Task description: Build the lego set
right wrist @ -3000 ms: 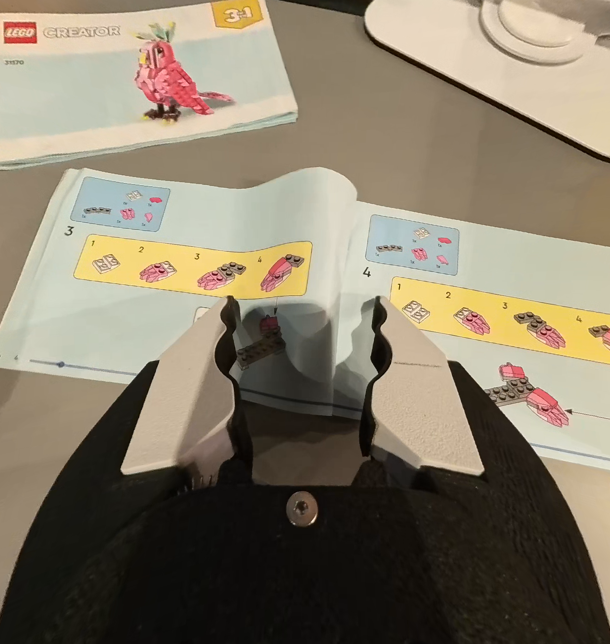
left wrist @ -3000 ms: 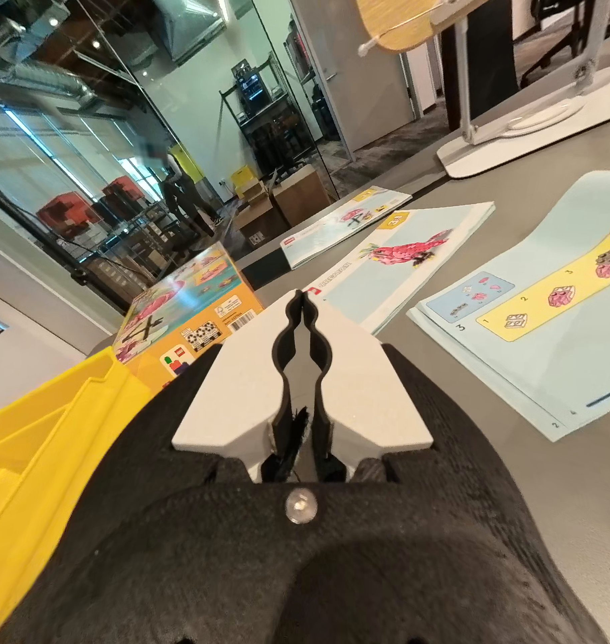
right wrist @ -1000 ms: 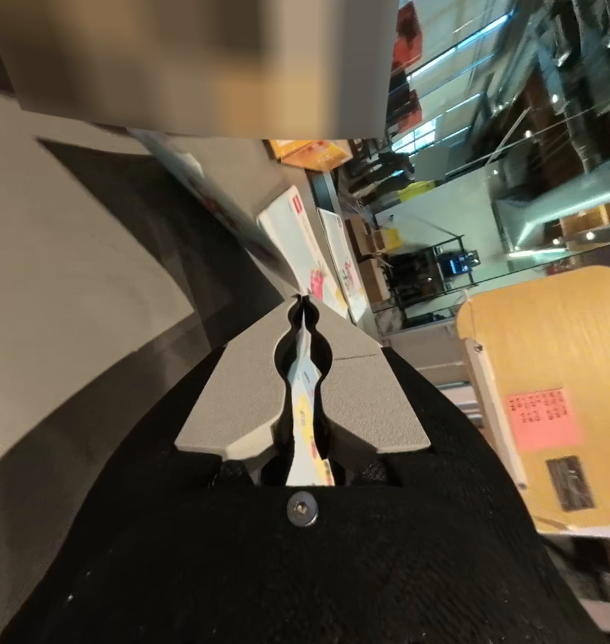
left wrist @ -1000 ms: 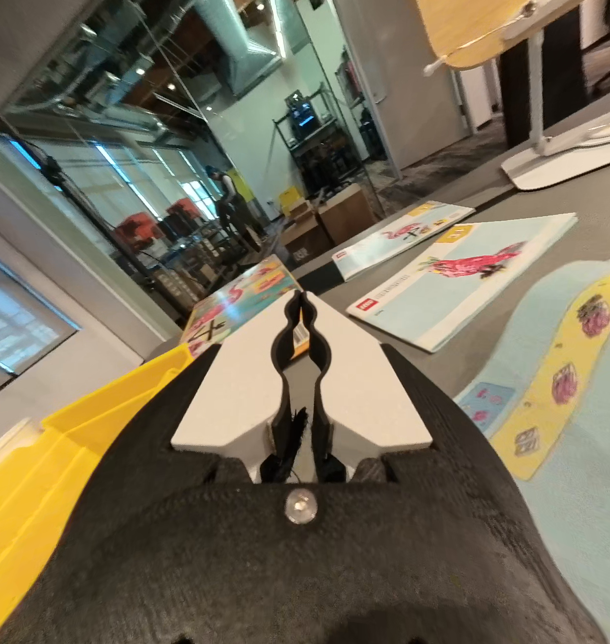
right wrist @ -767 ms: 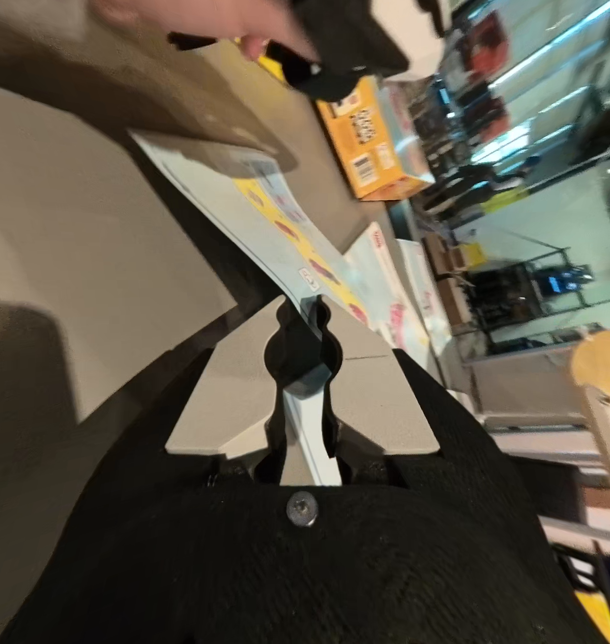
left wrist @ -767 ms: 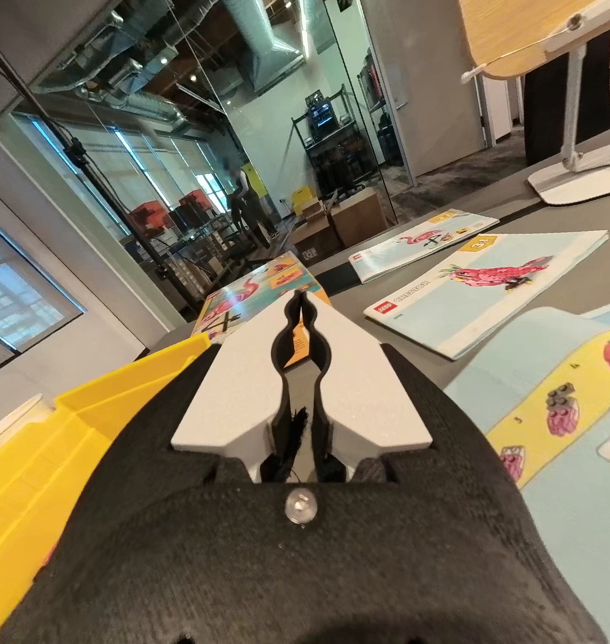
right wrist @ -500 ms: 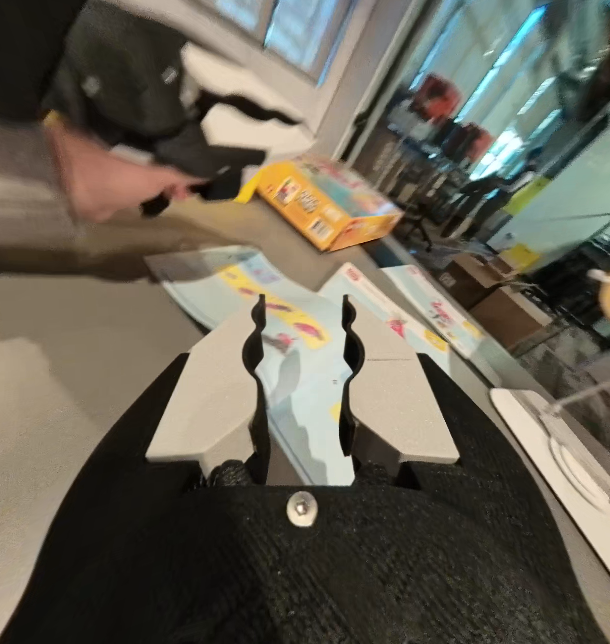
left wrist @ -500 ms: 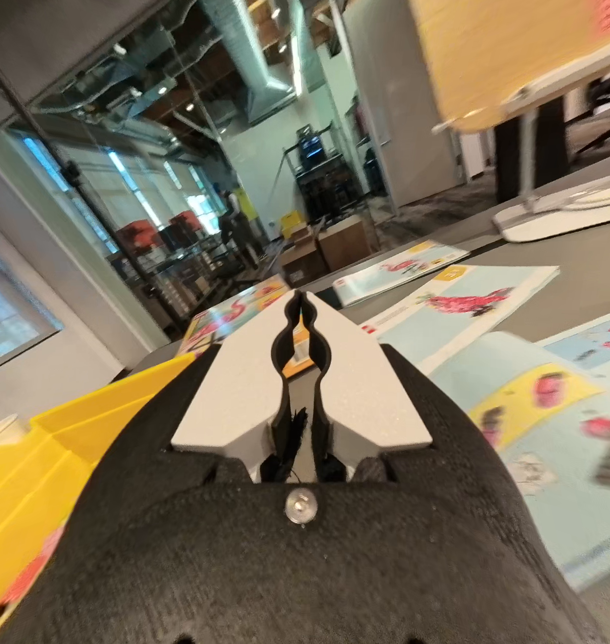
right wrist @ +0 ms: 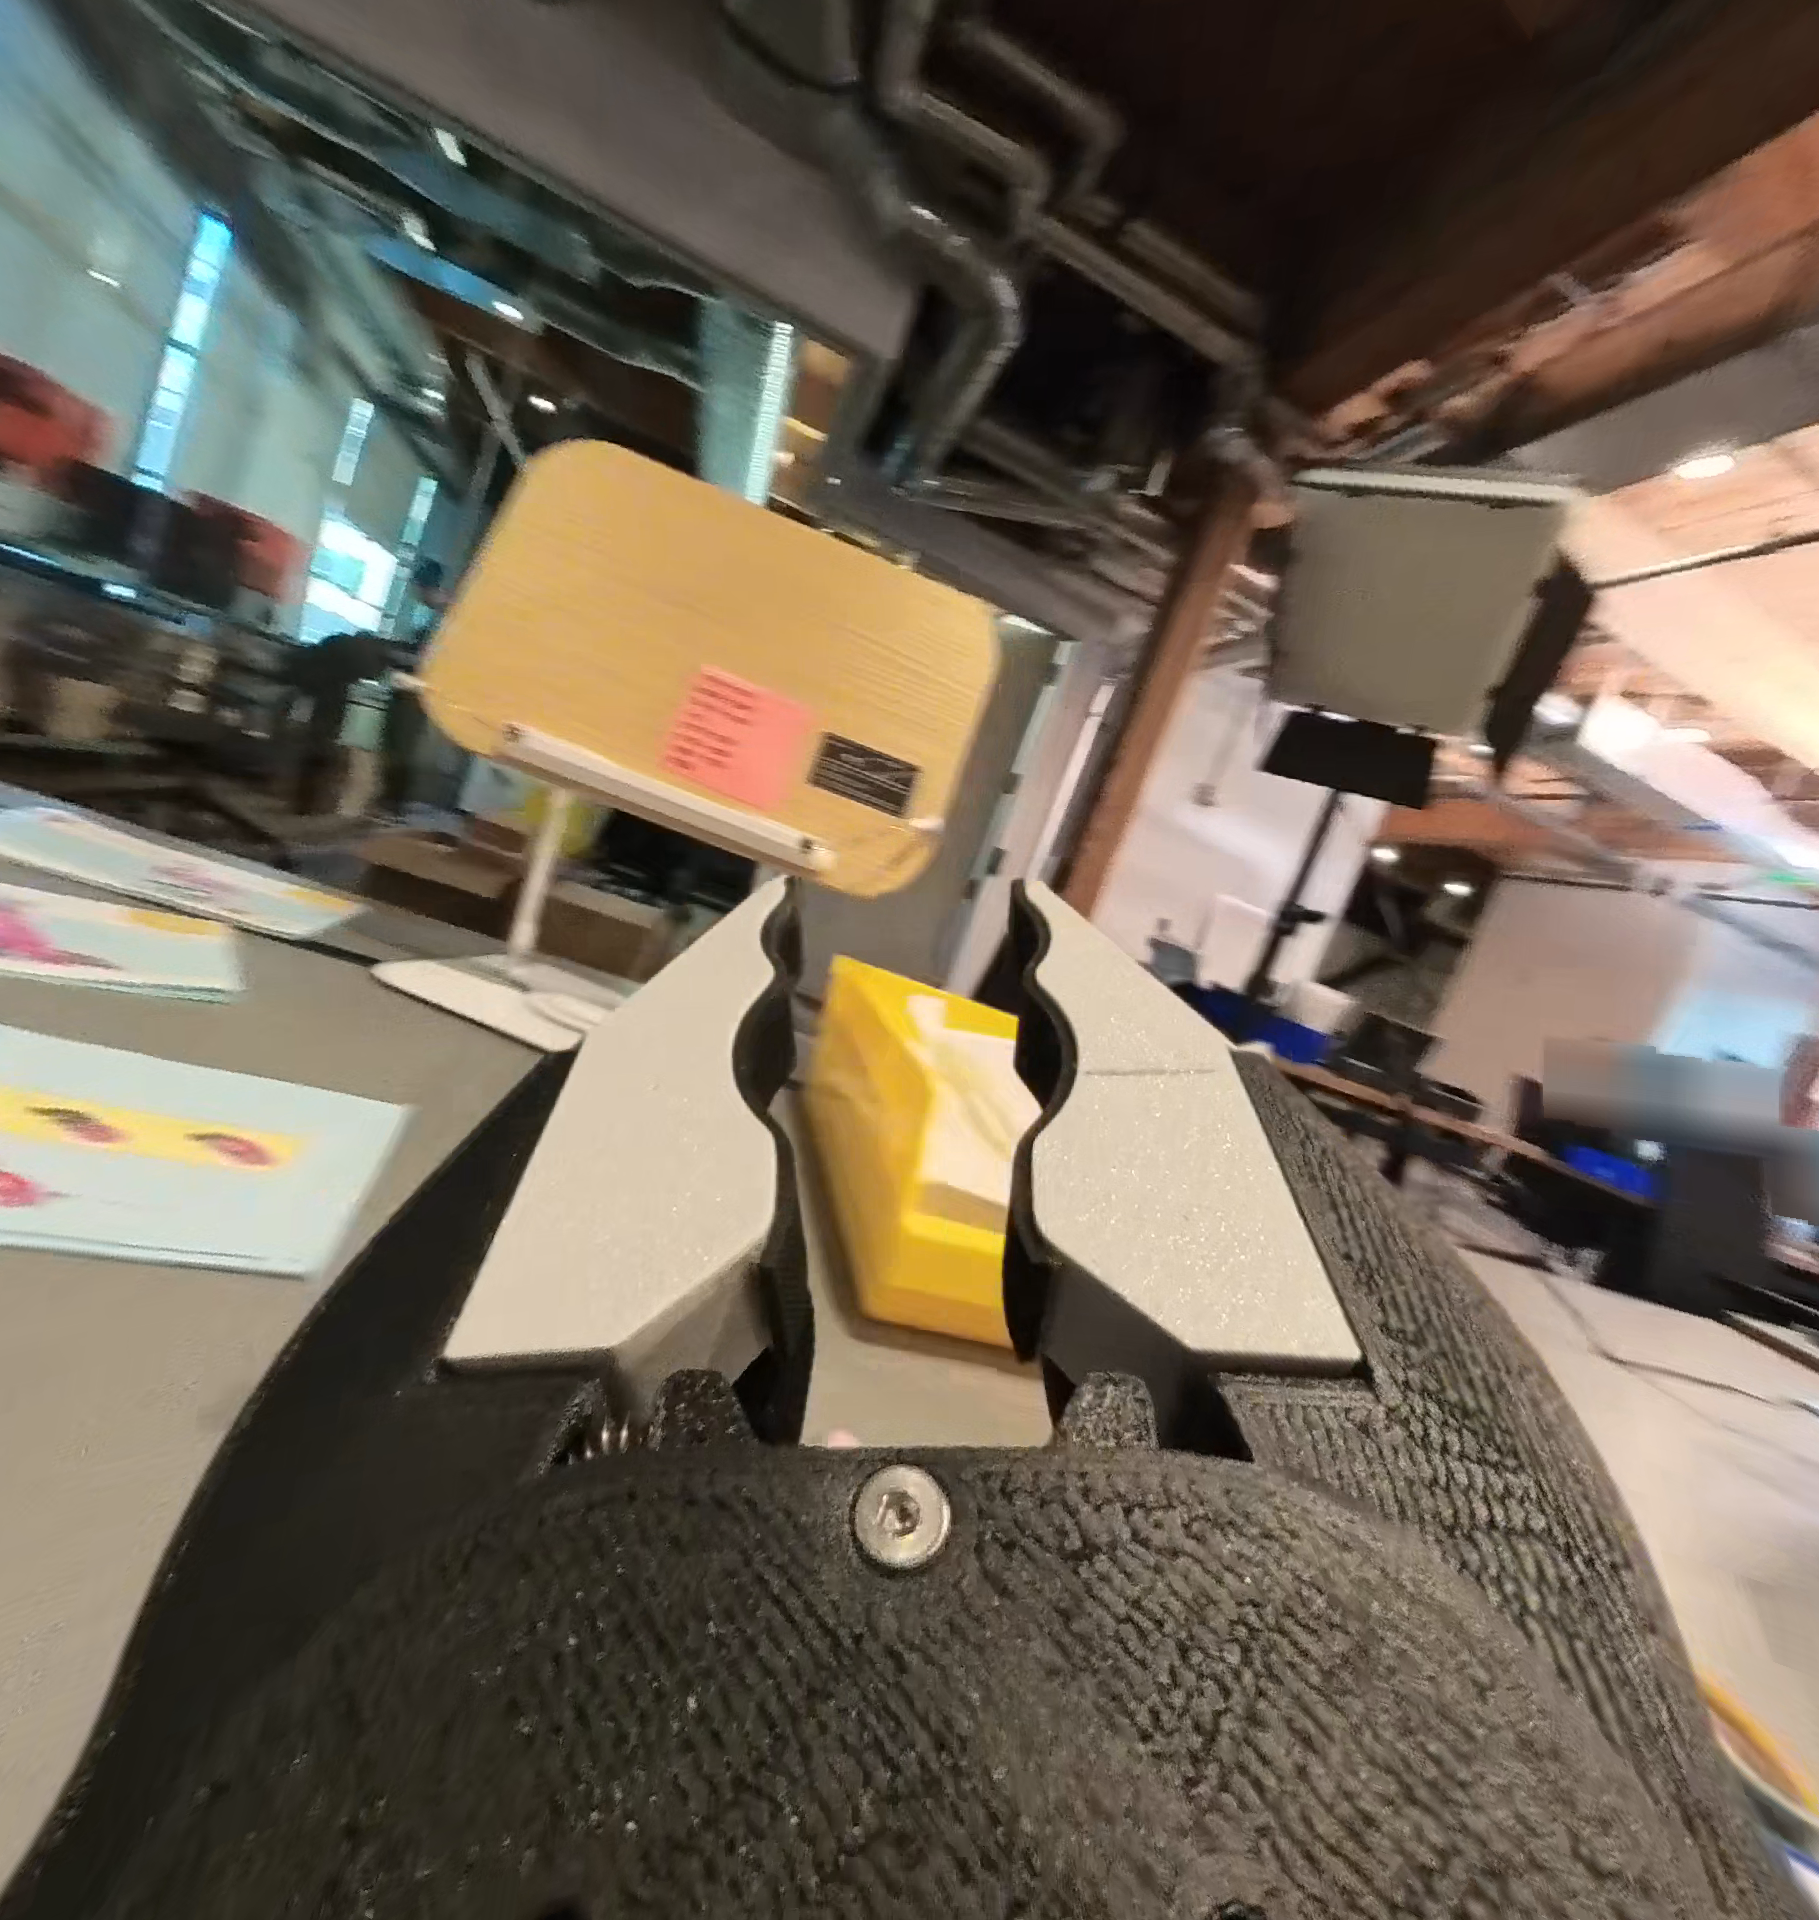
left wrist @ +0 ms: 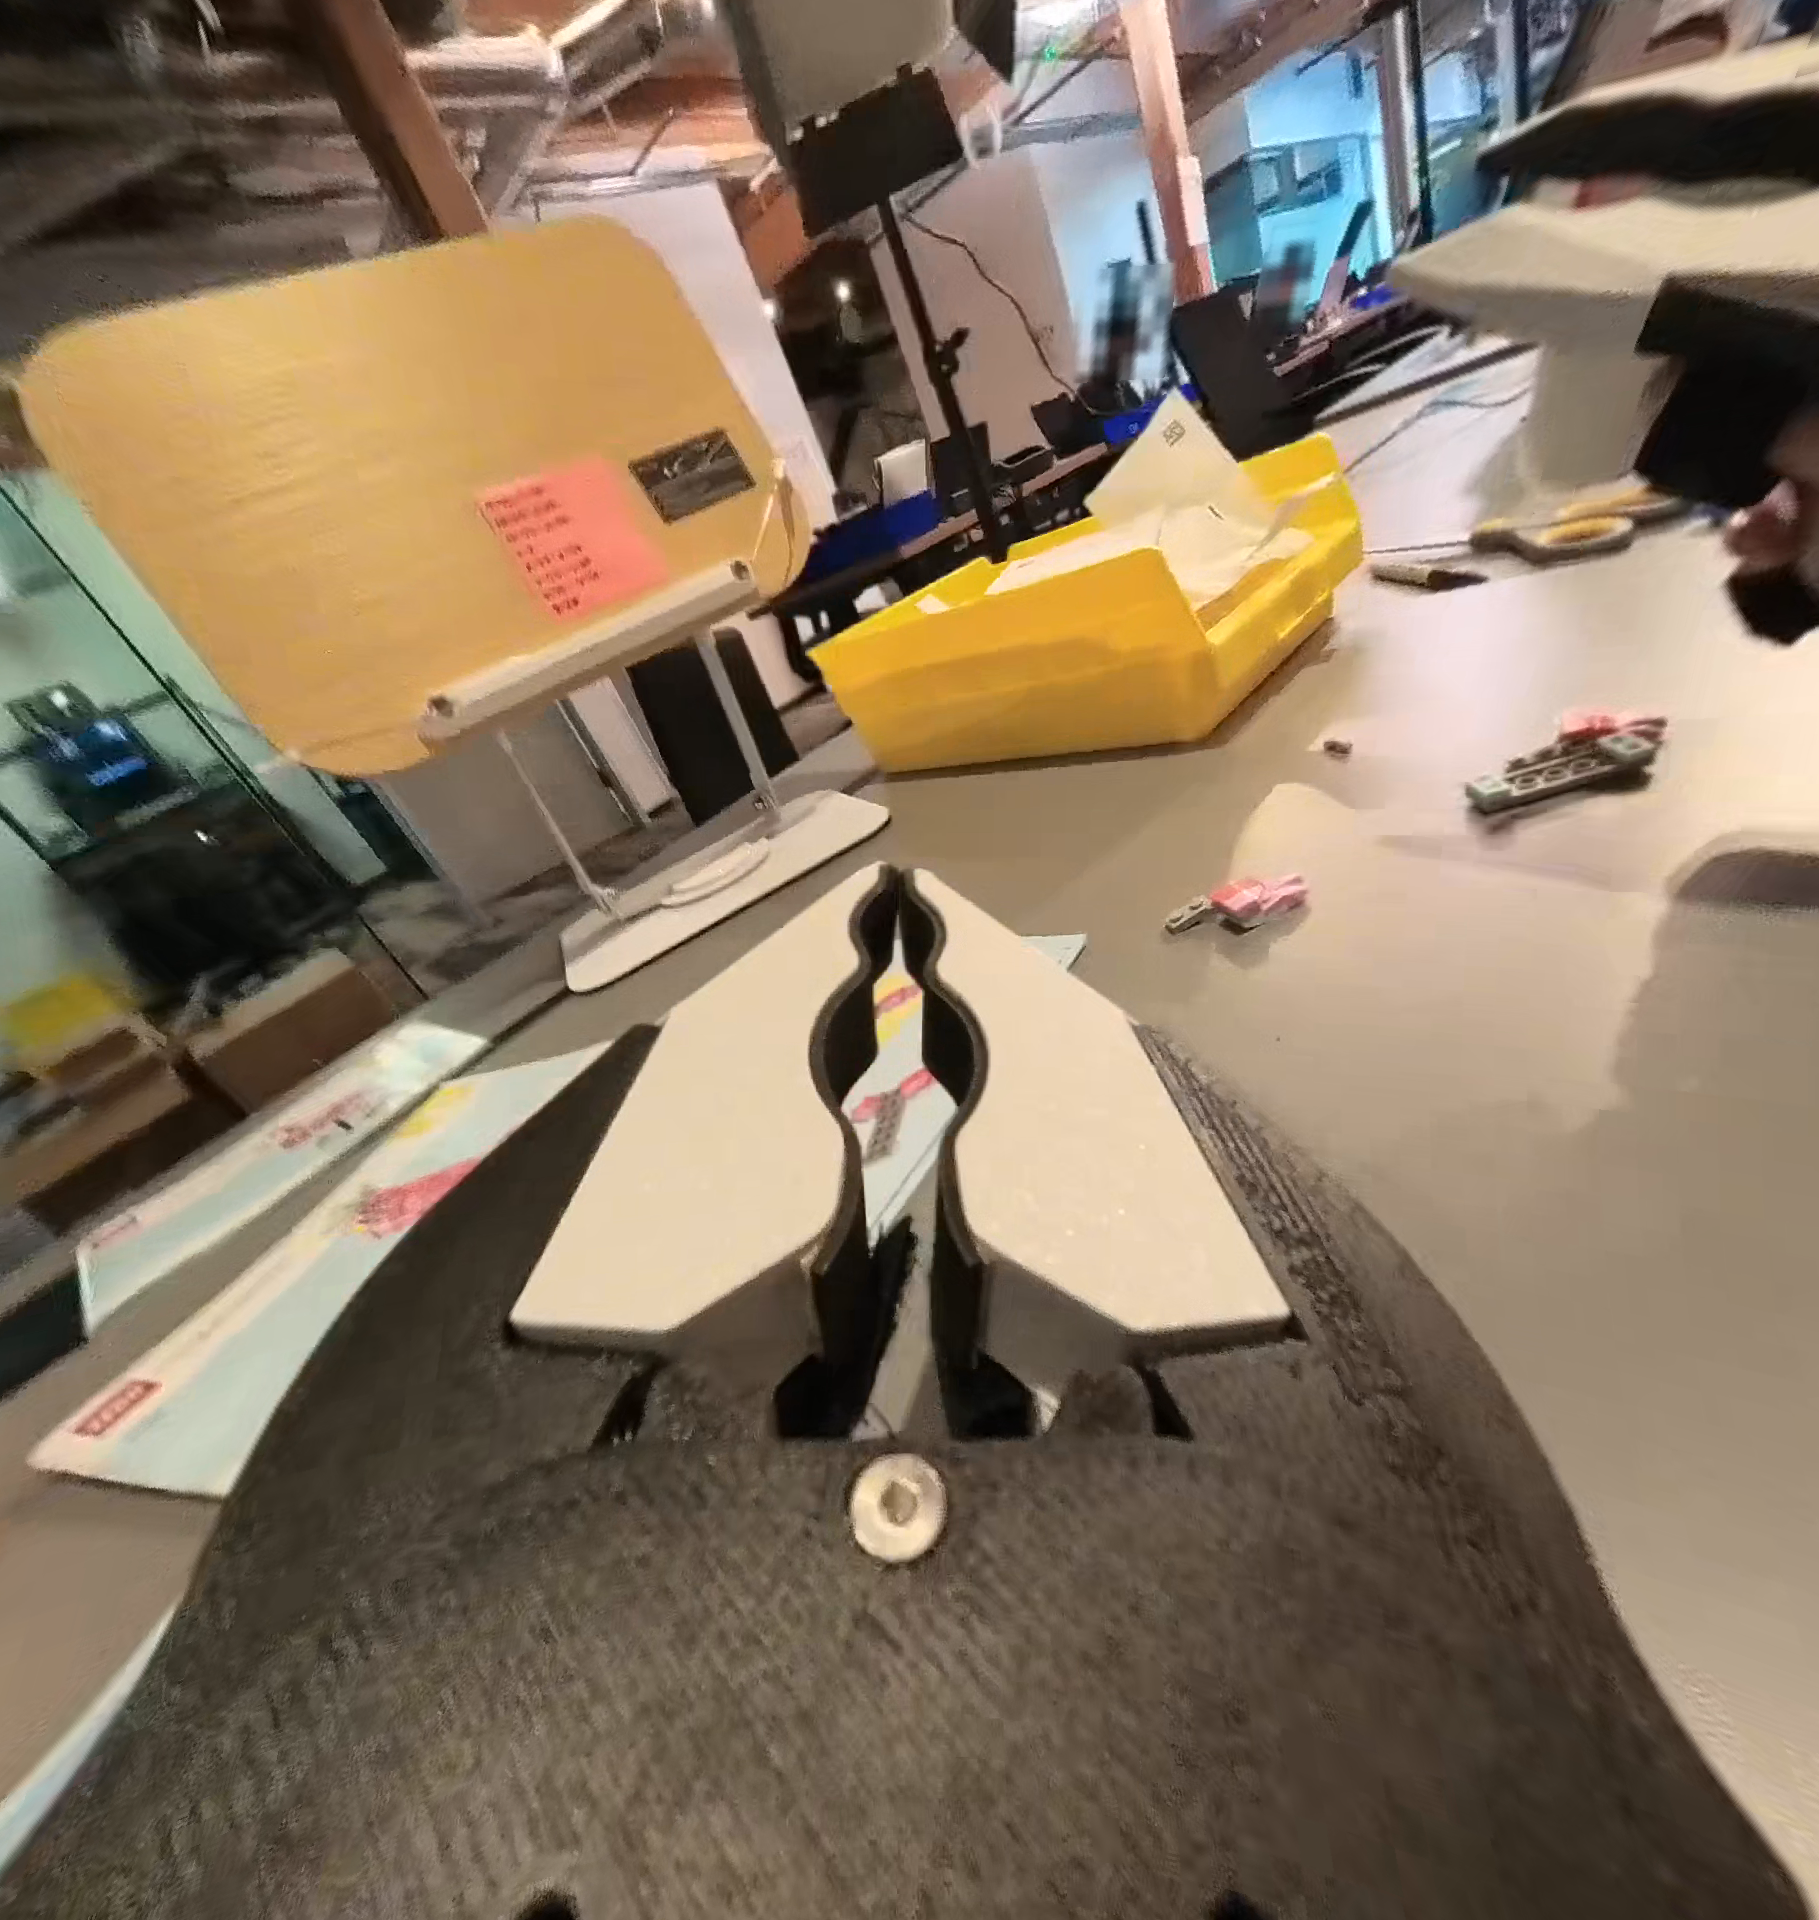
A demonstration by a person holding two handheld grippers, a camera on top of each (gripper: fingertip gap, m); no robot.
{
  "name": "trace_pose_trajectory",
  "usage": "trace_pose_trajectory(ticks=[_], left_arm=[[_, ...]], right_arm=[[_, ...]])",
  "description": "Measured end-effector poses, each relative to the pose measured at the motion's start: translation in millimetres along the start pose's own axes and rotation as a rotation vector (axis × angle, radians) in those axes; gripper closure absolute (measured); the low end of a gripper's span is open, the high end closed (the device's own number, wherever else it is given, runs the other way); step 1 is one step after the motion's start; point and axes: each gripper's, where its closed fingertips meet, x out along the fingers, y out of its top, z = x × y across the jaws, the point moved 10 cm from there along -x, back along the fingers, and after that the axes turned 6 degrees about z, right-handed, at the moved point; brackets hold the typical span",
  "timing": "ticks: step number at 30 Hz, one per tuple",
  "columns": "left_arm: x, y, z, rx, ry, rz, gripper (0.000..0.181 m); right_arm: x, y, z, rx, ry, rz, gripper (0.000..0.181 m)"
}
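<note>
My left gripper (left wrist: 900,883) is shut and empty, low over the grey table (left wrist: 1404,1143). A small pink and grey lego piece (left wrist: 1243,899) lies ahead to its right. A grey plate assembly with pink parts (left wrist: 1559,764) lies farther right. My right gripper (right wrist: 902,899) is open and empty. It also shows at the top right of the left wrist view (left wrist: 1456,213), held by a hand (left wrist: 1809,540) above the table. The open instruction booklet (right wrist: 157,1143) lies left of the right gripper and partly under my left gripper (left wrist: 884,1132).
A yellow bin (left wrist: 1092,623) with paper bags stands at the back of the table, and shows between my right fingers (right wrist: 915,1122). A wooden board on a white stand (left wrist: 396,468) stands left of it. Closed booklets (left wrist: 261,1299) lie at the left. Spacing between my two grippers at the tips: around 25 cm.
My right gripper has let go of the booklet page, opened and swung towards the yellow bin. My left gripper, still shut, has turned right from the lego box towards the stand and the loose pieces.
</note>
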Motion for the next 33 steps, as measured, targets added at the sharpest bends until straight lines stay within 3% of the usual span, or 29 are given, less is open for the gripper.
trace_pose_trajectory(ticks=[4, 7, 9, 11, 13, 18, 22, 27, 33], left_arm=[[-3, 1, -3, 0.007, 0.007, 0.021, 0.181], [-5, 0, -10, -0.009, 0.038, 0.014, 0.181], [-6, 0, -15, -0.012, 0.057, 0.015, 0.181], [-7, 1, -18, -0.016, 0.070, 0.021, 0.181], [-7, 1, -20, -0.029, 0.072, 0.025, 0.181], [-8, 4, -18, -0.012, 0.058, 0.033, 0.181], [-9, 7, -17, 0.026, 0.058, 0.043, 0.181], [-10, 8, -20, 0.010, 0.065, 0.049, 0.181], [-10, 8, -21, -0.006, 0.055, 0.046, 0.181]], right_arm=[[-11, -6, 30, -0.002, -0.100, -0.031, 0.147], [-13, -13, 49, 0.050, -0.069, -0.122, 0.147], [-11, -22, 52, 0.154, 0.114, -0.276, 0.149], [-11, -31, 47, 0.291, 0.396, -0.468, 0.156], [-15, -38, 40, 0.318, 0.619, -0.675, 0.154], [-28, -47, 25, 0.195, 0.821, -0.932, 0.155], [-37, -51, 19, 0.135, 0.840, -1.027, 0.154], [-40, -53, 17, 0.129, 0.790, -1.013, 0.155], [-37, -53, 11, -0.003, 0.757, -0.991, 0.171]])
